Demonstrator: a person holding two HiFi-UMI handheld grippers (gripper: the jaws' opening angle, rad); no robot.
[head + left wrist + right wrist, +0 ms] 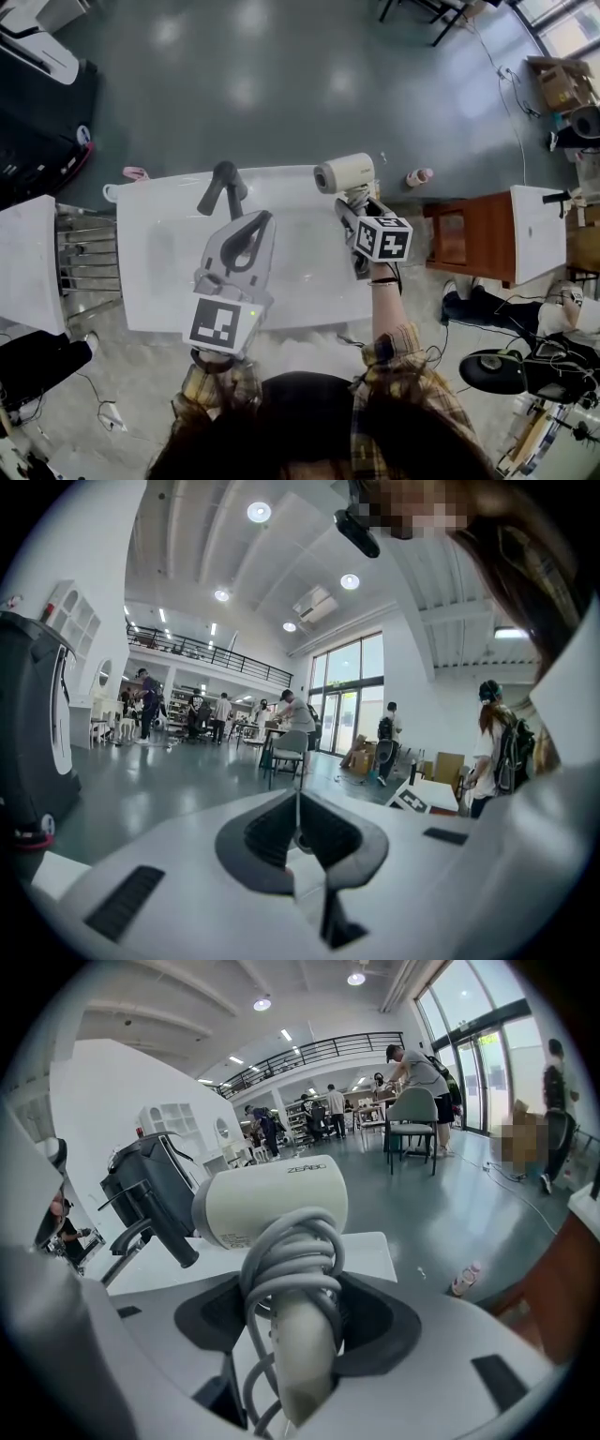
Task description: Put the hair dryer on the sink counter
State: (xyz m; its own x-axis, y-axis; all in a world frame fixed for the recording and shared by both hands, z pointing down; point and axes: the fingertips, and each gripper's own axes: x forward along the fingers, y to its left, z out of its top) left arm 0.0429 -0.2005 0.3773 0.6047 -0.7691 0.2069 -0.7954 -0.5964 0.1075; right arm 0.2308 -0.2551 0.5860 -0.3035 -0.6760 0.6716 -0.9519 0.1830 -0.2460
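The right gripper had its fingers clamped on the hair dryer, its barrel just beyond them, above the tabletop and not yet set down; the left gripper had its fingers together, empty.

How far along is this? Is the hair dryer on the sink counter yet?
Done: the right hand-held gripper has the hair dryer clamped by its cord-wrapped handle. In hand: it holds it over the white sink counter's far edge. Left: setting it down and letting go. The left hand-held gripper is shut, empty.
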